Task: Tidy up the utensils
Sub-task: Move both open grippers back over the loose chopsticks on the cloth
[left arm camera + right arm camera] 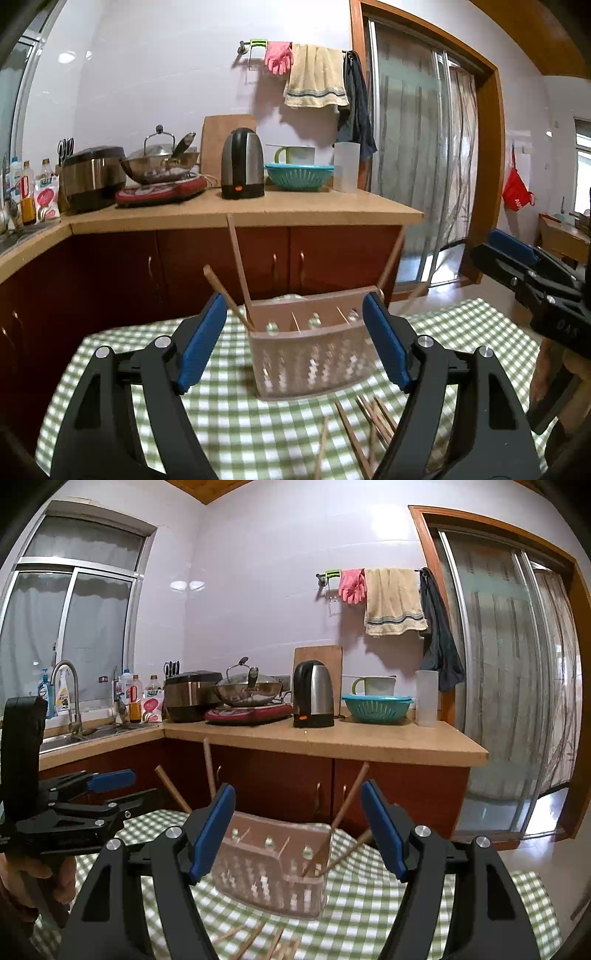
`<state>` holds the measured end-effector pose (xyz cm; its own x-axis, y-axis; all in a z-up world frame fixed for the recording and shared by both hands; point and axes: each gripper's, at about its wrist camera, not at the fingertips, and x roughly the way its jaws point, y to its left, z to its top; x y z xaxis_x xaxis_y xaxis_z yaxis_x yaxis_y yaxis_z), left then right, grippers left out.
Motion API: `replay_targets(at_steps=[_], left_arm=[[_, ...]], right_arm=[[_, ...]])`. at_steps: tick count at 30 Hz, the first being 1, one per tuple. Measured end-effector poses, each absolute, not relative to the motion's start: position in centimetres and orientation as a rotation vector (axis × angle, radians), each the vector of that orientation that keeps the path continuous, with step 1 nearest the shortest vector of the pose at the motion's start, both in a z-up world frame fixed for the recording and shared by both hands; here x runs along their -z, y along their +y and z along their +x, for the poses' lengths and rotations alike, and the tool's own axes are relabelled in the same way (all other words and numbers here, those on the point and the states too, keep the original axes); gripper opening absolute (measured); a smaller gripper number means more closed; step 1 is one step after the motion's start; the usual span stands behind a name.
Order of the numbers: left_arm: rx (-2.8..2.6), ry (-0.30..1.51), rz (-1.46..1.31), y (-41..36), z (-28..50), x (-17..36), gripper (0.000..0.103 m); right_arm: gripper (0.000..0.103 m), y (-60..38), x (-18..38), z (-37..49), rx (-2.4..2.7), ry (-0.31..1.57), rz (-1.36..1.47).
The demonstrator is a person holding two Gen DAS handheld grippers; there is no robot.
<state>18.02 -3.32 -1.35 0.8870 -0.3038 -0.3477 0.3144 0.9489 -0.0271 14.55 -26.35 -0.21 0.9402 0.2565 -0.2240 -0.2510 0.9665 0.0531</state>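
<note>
Two grippers hang over the checked table [229, 417], each with its blue pads spread wide and nothing between them. The left gripper [295, 343] points at the holder [314, 354], a clear pinkish box with dividers that stands near the middle of the table, toward its far edge. The right gripper [297, 830] faces the same holder [273, 871] from the other side, and its jaws frame the box without touching it.

Two chopsticks [240, 266] lean out of the holder's left end compartment, their tips pointing up toward the counter [258, 210]. Another pair [343, 808] leans out of the right end compartment and slants to the right. The middle compartments look bare of sticks.

Several loose chopsticks [369, 428] lie flat on the cloth at the near edge of the table, just in front of the holder, fanned and partly crossing one another; their number is hard to count through the blur.

Each wrist view catches the other gripper at its side edge, with part of a hand under it.
</note>
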Motion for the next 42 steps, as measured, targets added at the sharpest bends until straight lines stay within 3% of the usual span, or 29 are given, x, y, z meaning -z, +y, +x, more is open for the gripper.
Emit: replay_targets(at_steps=[9, 26, 32, 42], left_arm=[[0.329, 0.438, 0.034, -4.4, 12.9, 5.2, 0.074], [0.294, 0.613, 0.043, -6.2, 6.0, 14.1, 0.065], [0.300, 0.661, 0.056, -7.4, 5.2, 16.2, 0.057], [0.325, 0.732, 0.080, -9.5, 5.4, 18.9, 0.029]], right_arm=[[0.069, -25.9, 5.4, 9.5, -0.243, 0.341, 0.001], [0.053, -28.9, 14.2, 3.5, -0.182, 0.526, 0.071], [0.052, -30.0, 15.4, 2.4, -0.173, 0.540, 0.085], [0.052, -30.6, 15.9, 2.2, -0.172, 0.548, 0.101]])
